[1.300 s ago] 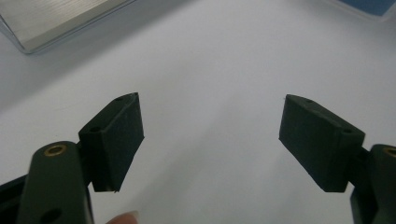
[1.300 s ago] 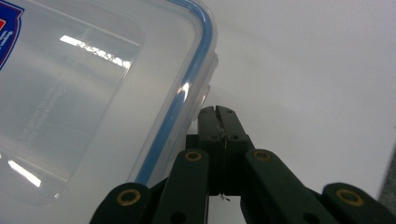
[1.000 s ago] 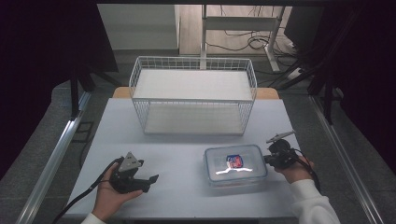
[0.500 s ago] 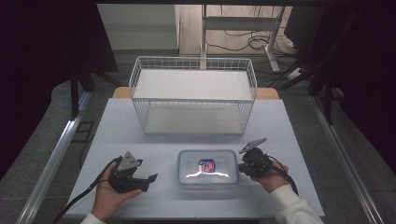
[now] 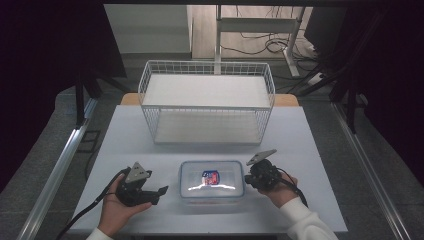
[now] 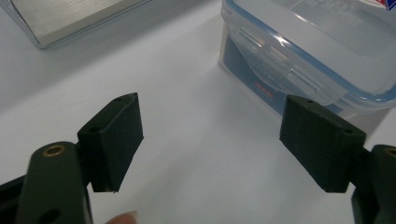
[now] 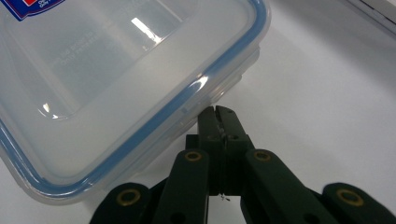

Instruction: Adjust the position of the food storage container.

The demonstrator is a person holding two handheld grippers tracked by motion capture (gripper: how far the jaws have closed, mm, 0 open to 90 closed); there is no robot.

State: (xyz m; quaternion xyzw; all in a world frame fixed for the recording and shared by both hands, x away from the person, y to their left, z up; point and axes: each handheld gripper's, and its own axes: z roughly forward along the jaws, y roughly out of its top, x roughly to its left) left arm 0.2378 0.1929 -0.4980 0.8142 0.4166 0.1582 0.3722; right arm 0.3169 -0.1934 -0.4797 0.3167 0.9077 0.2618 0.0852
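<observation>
1. Clear plastic food container [image 5: 212,179] with a blue-sealed snap lid and a red-and-blue label, lying flat on the white desk [image 5: 310,135] near its front edge, midway between the two hands. Its long axis runs left to right across the desk.
2. Right tool [image 5: 254,176], held in the person's right hand: the jaws are pressed together with nothing between them. In the right gripper view their tips [image 7: 218,116] sit against the container's side, just below the lid rim [image 7: 187,109]; whether they actually touch the wall cannot be told.
3. Left tool [image 5: 159,194], held in the person's left hand, resting low over the desk: the jaws stand wide apart and hold nothing. In the left gripper view the container's short end, with its lid latch [image 6: 273,63], lies ahead and toward the right-hand jaw, apart from both pads.
4. Key relation: the container lies to the right of the left tool and to the left of the right tool, along one line with its long axis. The right tool is the nearer, at the right short end; the left tool stands a clear gap off the left short end.
5. White wire basket [image 5: 207,102], farther back on the desk, well apart from the container.
6. Judgement: a push from the right would slide the container toward the open left tool.
</observation>
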